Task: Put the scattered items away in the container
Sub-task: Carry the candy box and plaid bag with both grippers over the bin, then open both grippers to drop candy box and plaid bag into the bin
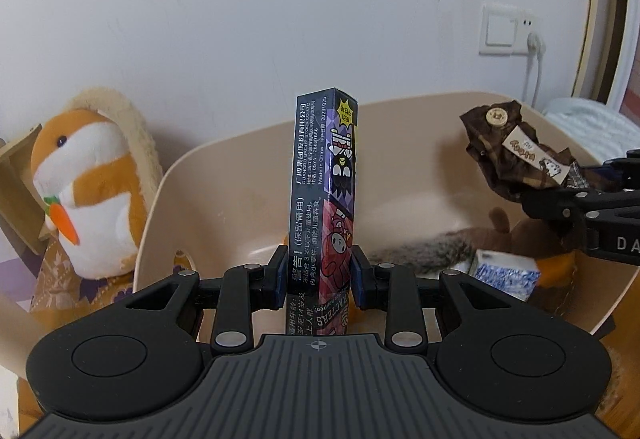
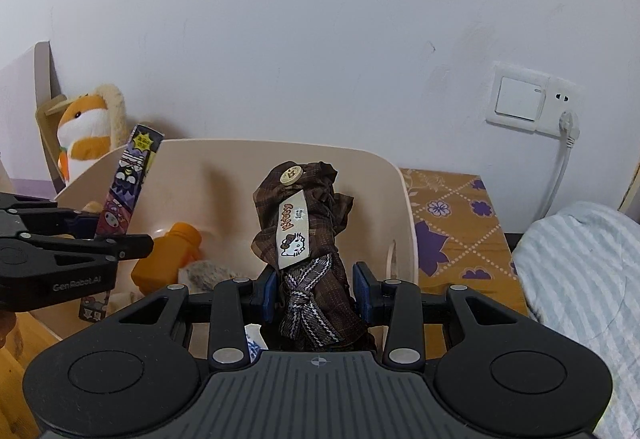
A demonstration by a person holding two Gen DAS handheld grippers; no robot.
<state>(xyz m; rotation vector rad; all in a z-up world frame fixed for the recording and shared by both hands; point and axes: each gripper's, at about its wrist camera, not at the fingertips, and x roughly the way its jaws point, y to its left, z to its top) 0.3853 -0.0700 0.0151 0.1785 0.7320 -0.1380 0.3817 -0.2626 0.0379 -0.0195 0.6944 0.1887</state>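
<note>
My left gripper (image 1: 319,273) is shut on a tall dark cartoon box (image 1: 323,179), held upright over the beige plastic tub (image 1: 248,143). The box also shows in the right wrist view (image 2: 128,187). My right gripper (image 2: 316,293) is shut on a folded brown plaid umbrella (image 2: 304,215) with a Hello Kitty strap, held above the tub (image 2: 396,175). The umbrella shows at the right in the left wrist view (image 1: 516,155). Inside the tub lie an orange bottle (image 2: 168,259), a grey furry toy (image 1: 420,259) and a blue-white carton (image 1: 504,273).
An orange and white plush hamster (image 1: 84,183) with a carrot stands left of the tub by the wall. A patterned orange cloth (image 2: 452,223) covers the surface right of the tub. A striped blanket (image 2: 580,271) lies at far right. A wall socket with a white cable (image 2: 560,143) is behind.
</note>
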